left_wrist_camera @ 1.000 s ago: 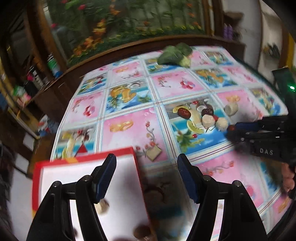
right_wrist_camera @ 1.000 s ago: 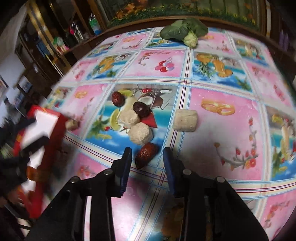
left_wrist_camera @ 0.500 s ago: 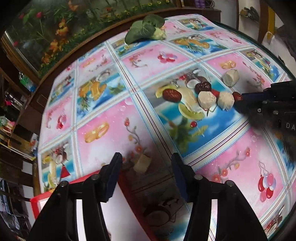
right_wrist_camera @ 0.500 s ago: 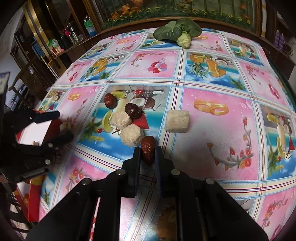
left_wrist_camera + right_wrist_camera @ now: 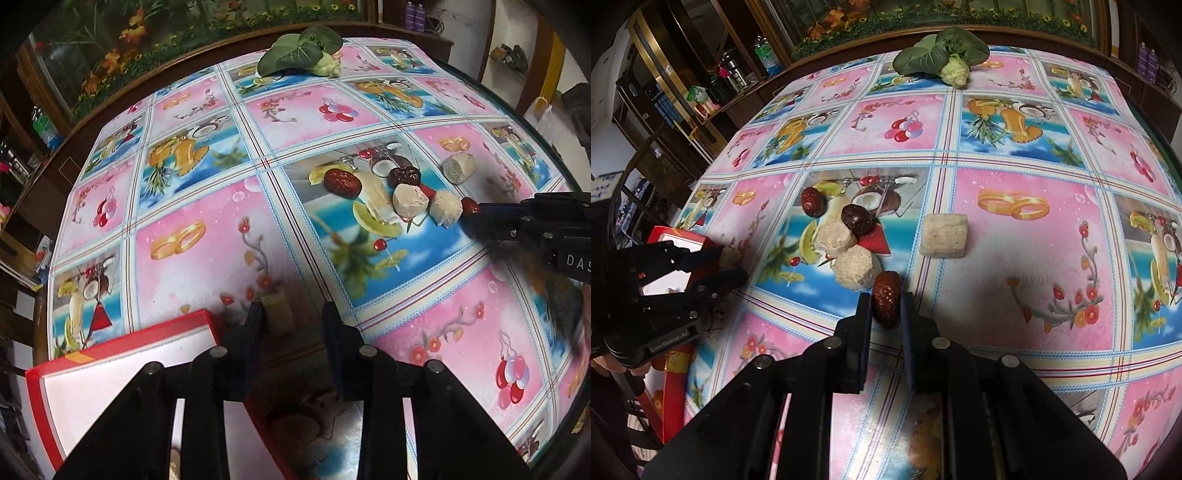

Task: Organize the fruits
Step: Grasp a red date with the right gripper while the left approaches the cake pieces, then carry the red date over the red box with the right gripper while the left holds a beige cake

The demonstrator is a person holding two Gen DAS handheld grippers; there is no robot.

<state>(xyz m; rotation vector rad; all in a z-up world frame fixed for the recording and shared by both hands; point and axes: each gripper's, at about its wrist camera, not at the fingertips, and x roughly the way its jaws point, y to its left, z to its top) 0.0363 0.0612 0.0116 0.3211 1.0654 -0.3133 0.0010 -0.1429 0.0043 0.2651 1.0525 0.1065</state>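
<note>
right gripper (image 5: 886, 314): wrinkled red date (image 5: 886, 303) pinched, to be lifted straight | left gripper (image 5: 291, 319): jaws closing around pale chunk (image 5: 279, 308), to be centred

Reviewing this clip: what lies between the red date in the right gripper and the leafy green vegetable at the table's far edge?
In the right wrist view, only printed tablecloth lies between the red date and the leafy green vegetable. The beige block sits just right of that line.

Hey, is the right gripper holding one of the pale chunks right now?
No, the right gripper is shut on a red date, with the pale chunks lying free beside it.
</note>
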